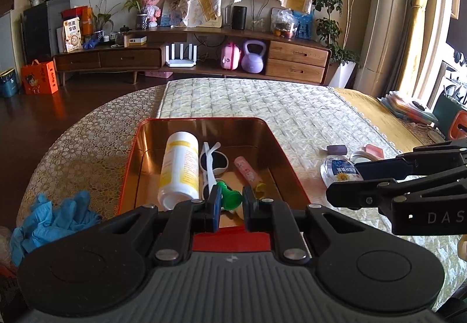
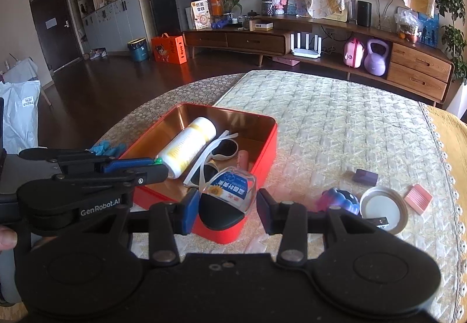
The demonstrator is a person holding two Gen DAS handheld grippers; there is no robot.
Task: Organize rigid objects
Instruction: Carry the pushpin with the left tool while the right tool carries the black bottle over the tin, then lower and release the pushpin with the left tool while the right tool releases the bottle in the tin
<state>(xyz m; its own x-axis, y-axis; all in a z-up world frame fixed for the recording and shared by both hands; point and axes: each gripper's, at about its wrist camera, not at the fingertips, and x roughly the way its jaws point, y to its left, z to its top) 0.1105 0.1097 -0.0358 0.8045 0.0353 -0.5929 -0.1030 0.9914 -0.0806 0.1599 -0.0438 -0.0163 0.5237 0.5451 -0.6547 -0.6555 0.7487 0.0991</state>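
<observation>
At lower centre, the left gripper (image 1: 229, 200) pinches a green toy (image 1: 230, 196), possibly a stamp. The right gripper (image 2: 226, 206) clamps a clear bottle (image 2: 230, 191) beside the red tin (image 2: 262, 147).

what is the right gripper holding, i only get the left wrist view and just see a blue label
Observer: A small clear bottle with a black cap, pinched between the fingers of the right gripper.
Operator: anything on the table hidden behind that gripper
Observer: Yes, a blue and purple toy lies next to the round lid.
Operator: can you see the hand on my left gripper
Observer: Only a thumb, at the picture's left edge behind the left gripper.
</observation>
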